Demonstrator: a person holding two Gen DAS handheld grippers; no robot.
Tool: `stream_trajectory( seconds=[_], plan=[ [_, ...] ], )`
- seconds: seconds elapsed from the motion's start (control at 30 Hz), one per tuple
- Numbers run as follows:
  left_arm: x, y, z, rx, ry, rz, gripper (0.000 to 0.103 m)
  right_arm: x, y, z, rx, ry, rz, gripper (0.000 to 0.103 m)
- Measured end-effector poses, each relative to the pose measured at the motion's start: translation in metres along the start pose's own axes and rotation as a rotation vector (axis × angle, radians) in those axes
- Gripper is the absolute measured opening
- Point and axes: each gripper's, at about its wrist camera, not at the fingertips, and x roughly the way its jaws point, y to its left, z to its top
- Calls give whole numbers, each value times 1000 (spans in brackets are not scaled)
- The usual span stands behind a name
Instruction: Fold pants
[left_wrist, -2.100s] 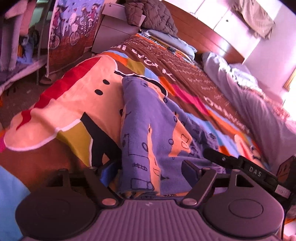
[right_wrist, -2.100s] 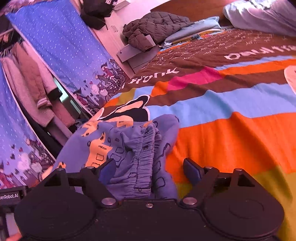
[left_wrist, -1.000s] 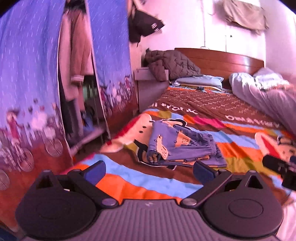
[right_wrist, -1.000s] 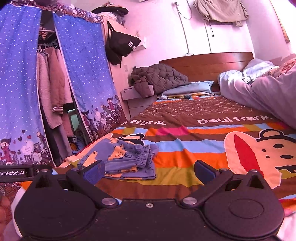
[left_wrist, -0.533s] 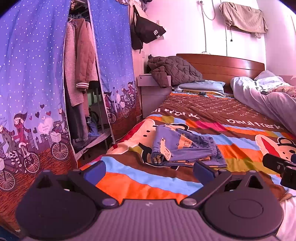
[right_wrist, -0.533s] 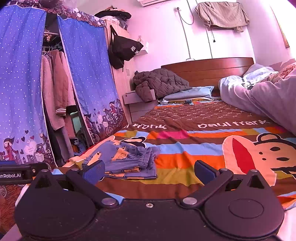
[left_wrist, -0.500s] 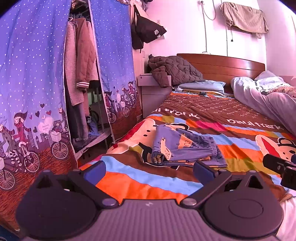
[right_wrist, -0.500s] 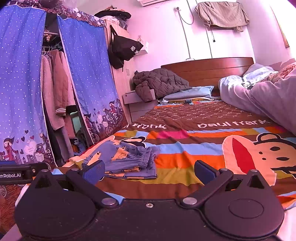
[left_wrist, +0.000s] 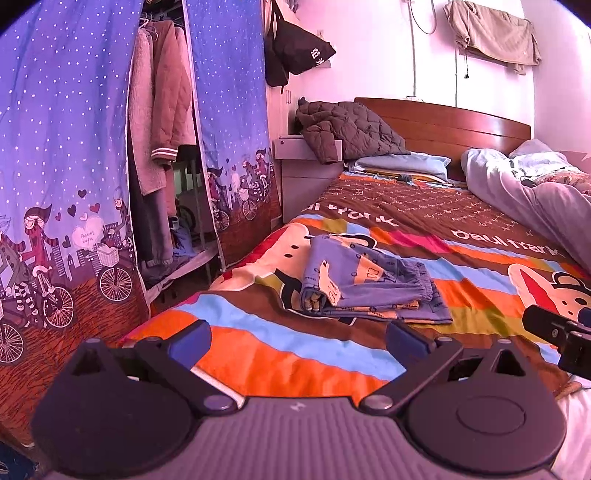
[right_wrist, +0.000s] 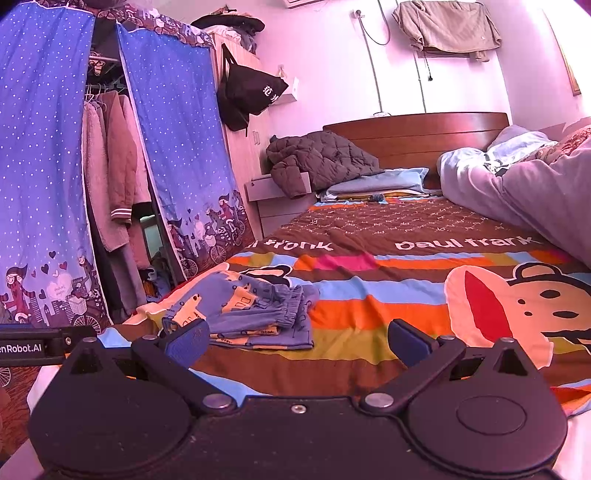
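- The left gripper (left_wrist: 297, 338) hangs above the near edge of the bed, its fingers spread wide with nothing between them.
- The right gripper (right_wrist: 297, 341) is likewise wide apart and empty.
- The blue patterned pants (left_wrist: 365, 286) lie folded in a compact stack on the striped bedspread (left_wrist: 280, 343), beyond both grippers, near the bed's curtain-side edge.

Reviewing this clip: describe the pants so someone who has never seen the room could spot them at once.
Find the bed with the striped cartoon-monkey bedspread. Near its foot, on the side facing the blue wardrobe curtain, lie the pants, folded into a flat bundle. They are the only blue garment with orange cartoon prints, elastic waistband showing.
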Motion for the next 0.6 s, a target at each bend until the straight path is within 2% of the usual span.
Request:
stream_trajectory(
  seconds=[0.27, 0.43, 0.6],
  plan=[
    [0, 2, -2, -13, 10, 1, 103, 1, -3, -1, 7, 5, -7, 102],
    [3, 3, -1, -25, 49, -15, 103, 1, -4, -2, 9, 6, -9, 102],
    [3, 2, -4, -21, 46, -15, 103, 1, -4, -2, 9, 6, -8, 102]
  ],
)
